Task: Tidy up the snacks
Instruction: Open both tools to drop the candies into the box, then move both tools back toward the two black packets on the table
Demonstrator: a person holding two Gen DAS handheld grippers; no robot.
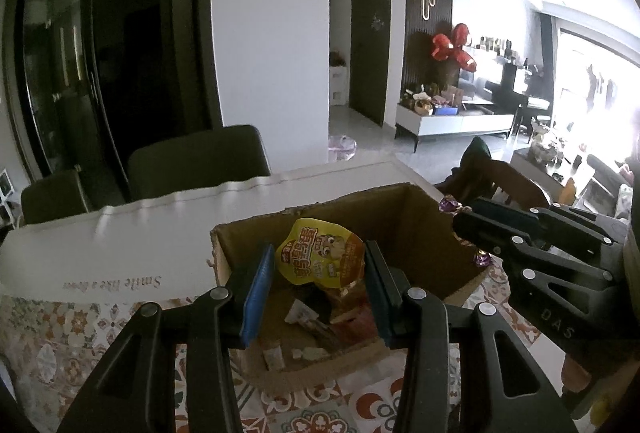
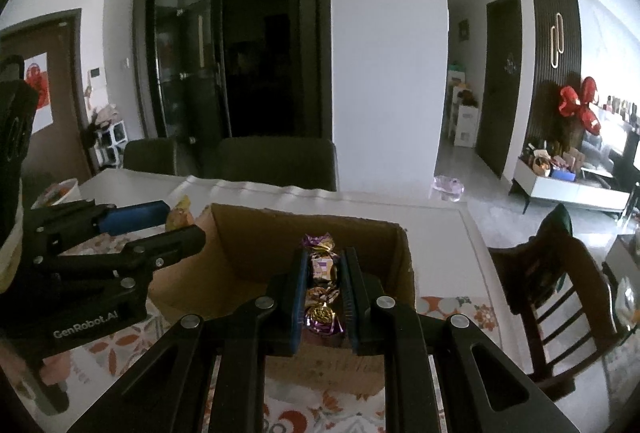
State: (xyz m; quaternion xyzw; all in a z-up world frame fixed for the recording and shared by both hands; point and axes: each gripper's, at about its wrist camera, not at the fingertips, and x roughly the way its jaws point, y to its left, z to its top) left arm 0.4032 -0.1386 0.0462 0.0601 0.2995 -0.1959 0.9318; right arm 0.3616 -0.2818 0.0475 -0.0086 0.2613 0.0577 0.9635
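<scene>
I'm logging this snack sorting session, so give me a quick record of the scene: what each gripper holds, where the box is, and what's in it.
left gripper: shut on yellow snack packet, above the box
right gripper: shut on purple-wrapped candies, over the box's right side
cardboard box: open, on the patterned tablecloth
box contents: several small snack packets at the bottom

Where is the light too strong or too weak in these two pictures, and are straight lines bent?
Left wrist view: the window at the right is blown out to white, while the glass doors at the left are nearly black. Right wrist view: dimmer overall, and the cardboard box is shadowed inside. Both views: fisheye bends the walls, with black corners.
</scene>
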